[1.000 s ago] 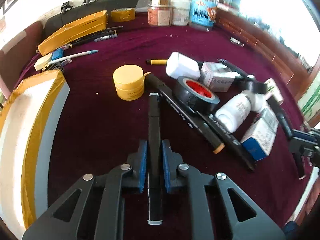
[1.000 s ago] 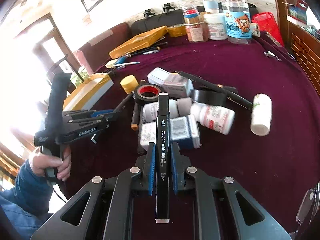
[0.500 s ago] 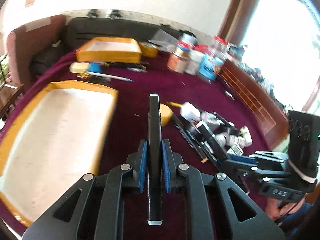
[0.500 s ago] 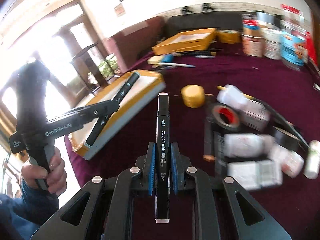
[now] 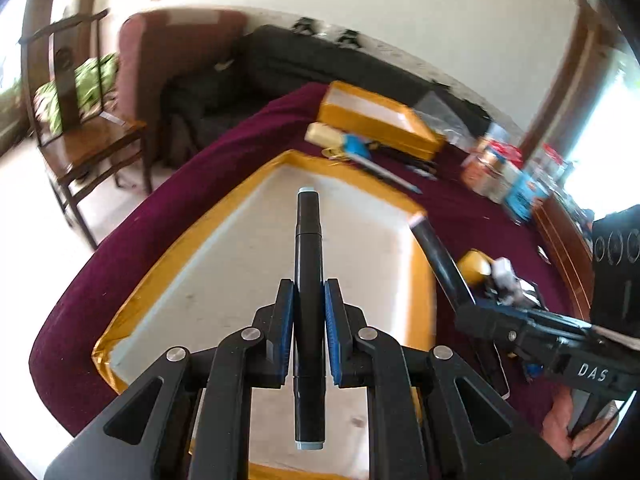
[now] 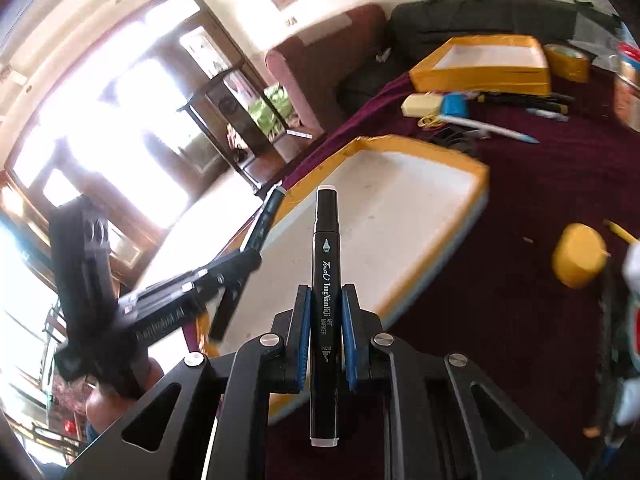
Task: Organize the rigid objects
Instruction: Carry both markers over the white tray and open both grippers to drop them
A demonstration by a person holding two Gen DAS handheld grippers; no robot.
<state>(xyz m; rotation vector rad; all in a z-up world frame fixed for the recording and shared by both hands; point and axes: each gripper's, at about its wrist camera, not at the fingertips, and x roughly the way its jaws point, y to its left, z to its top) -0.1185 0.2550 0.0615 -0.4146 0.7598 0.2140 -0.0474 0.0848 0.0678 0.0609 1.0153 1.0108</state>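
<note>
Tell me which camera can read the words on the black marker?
The right wrist view: the marker sits lengthwise between the right gripper fingers, white lettering facing the camera. In the left wrist view that same marker is a blurred dark stick, with no lettering readable.

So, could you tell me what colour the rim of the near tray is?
Golden yellow; the tray shows best in the right wrist view.

The left gripper [image 5: 307, 336] is held angled downward, its blue pads [image 5: 285, 334] clamped tight. The right gripper [image 6: 325, 340] is likewise tilted down and clamped. Each is carried in a hand [image 5: 576, 426].
</note>
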